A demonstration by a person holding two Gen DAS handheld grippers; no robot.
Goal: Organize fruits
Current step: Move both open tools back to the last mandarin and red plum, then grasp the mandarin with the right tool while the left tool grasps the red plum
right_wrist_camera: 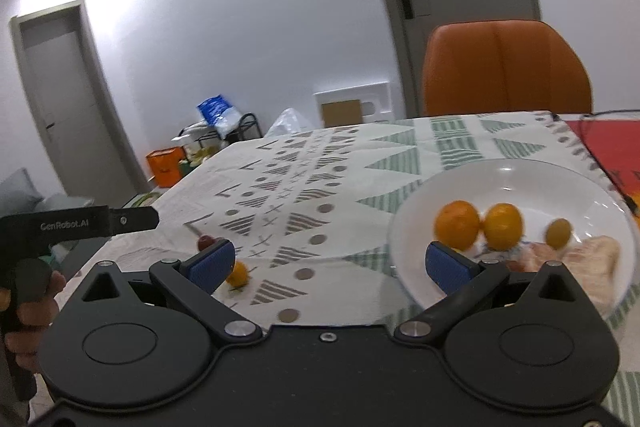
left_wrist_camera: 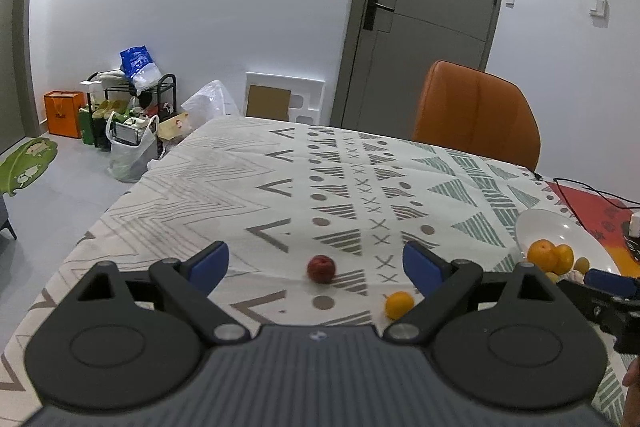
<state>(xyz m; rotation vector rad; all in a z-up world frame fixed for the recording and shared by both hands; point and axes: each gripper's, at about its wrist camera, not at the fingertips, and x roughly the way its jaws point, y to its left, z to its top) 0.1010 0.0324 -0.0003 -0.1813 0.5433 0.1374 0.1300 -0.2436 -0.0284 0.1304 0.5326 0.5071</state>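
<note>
A small dark red fruit (left_wrist_camera: 321, 268) lies on the patterned tablecloth, between and just beyond the blue pads of my left gripper (left_wrist_camera: 316, 267), which stands open with nothing held. A small orange fruit (left_wrist_camera: 399, 304) lies near its right finger. The white bowl (right_wrist_camera: 520, 173) holds two oranges (right_wrist_camera: 458, 225), a small yellow fruit (right_wrist_camera: 558, 233) and a pale wrapped item. My right gripper (right_wrist_camera: 330, 263) is open and empty, its right pad over the bowl's near rim. The red fruit (right_wrist_camera: 205, 242) and the orange fruit (right_wrist_camera: 238, 273) peek out by its left pad.
An orange chair (left_wrist_camera: 476, 115) stands at the table's far side. A red mat with a black cable (left_wrist_camera: 592, 193) lies at the right edge. The left-hand tool and a person's hand (right_wrist_camera: 28, 307) are at the left of the right wrist view. Bags and a rack sit on the floor.
</note>
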